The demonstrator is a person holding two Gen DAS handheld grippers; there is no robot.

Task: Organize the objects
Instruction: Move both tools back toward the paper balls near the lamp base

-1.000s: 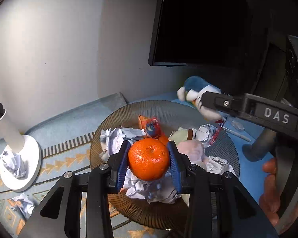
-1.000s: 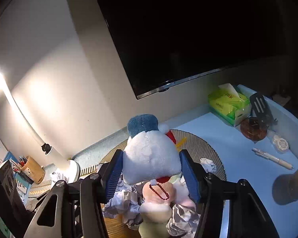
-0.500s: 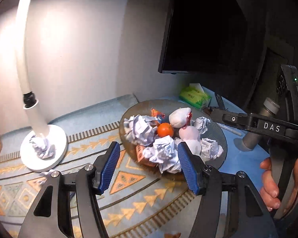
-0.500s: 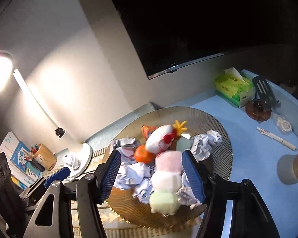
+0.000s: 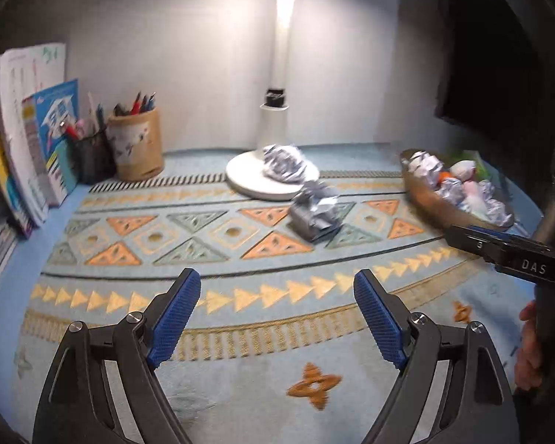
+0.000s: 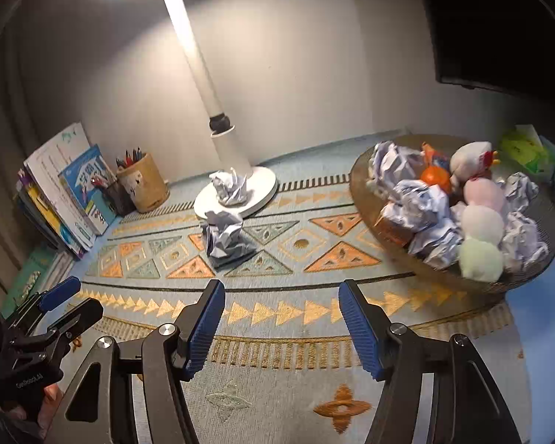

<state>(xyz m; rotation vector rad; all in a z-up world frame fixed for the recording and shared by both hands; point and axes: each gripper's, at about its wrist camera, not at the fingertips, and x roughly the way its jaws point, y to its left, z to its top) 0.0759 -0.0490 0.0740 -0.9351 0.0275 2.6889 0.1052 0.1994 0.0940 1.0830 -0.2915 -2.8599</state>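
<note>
A brown round bowl (image 6: 357,181) at the right holds several crumpled papers, an orange (image 6: 434,177), a white plush chicken (image 6: 470,159) and a pastel ball plush (image 6: 481,218). One crumpled paper ball (image 6: 225,238) lies on the patterned mat, and another (image 6: 230,187) sits on the lamp base (image 6: 262,188). My left gripper (image 5: 275,285) hovers over the mat with its jaws opening and nothing between them; the paper ball (image 5: 316,211) is ahead, the bowl (image 5: 433,209) far right. My right gripper (image 6: 281,288) is open and empty, left of the bowl.
Pen cups (image 6: 144,183) and leaning books (image 6: 66,192) line the back left wall. A green tissue box (image 6: 523,150) sits behind the bowl, and a dark monitor (image 6: 499,22) hangs at upper right. A hand holds the right gripper's finger (image 5: 499,249) in the left wrist view.
Both grippers let go over the bowl and pulled back to the left. The orange and the plush chicken now lie in the bowl. The left jaws spread wider.
</note>
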